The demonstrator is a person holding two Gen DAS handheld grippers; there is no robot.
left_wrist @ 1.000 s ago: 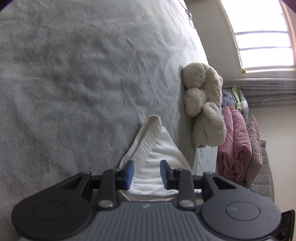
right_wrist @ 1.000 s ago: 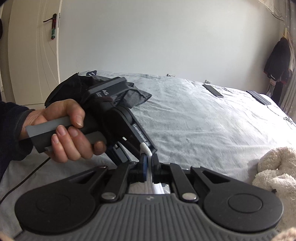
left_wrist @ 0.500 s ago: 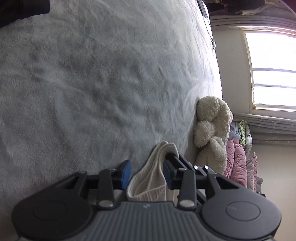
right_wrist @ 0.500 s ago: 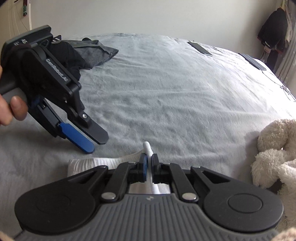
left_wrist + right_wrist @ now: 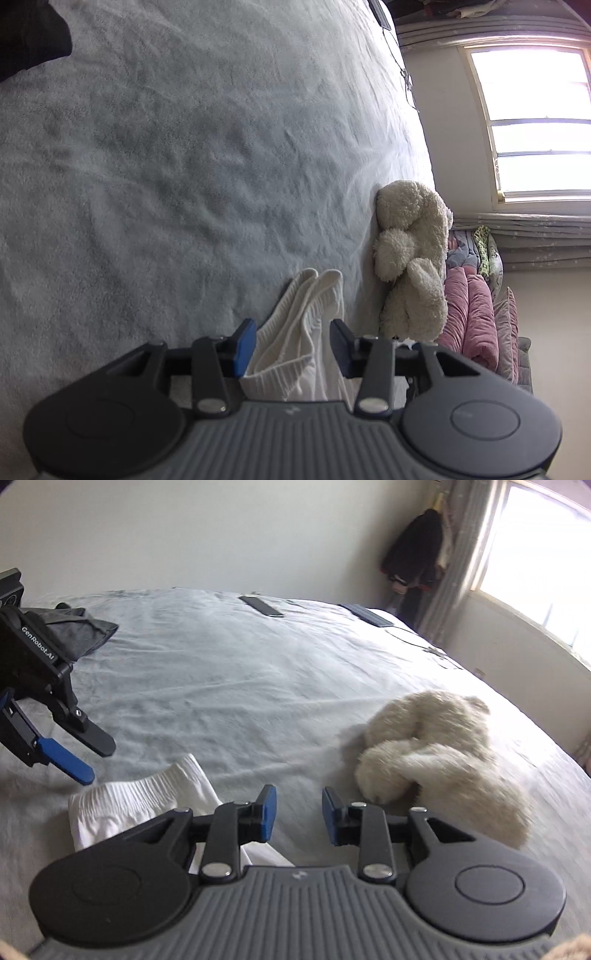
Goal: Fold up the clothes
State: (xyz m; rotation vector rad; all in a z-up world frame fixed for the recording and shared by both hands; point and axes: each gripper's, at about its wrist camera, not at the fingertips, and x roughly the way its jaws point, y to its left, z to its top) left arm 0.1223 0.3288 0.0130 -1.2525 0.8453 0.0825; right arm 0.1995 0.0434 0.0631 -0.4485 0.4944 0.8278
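**White garment down on the bed, both grippers spread**

Your white garment [image 5: 147, 808] lies on the grey bed [image 5: 258, 686], its ribbed band doubled so that 2 layers show side by side in the left wrist view. It sits near the cream plush toy [image 5: 436, 760] but apart from it. Your left gripper [image 5: 291, 345] hovers with its fingers released, the cloth between them but not pinched. Your right gripper [image 5: 298, 819] is also spread and holds nothing. This fits either a fold just laid or one about to be taken up. If you grip, catch both layers together at the ribbed edge, so they stay aligned.
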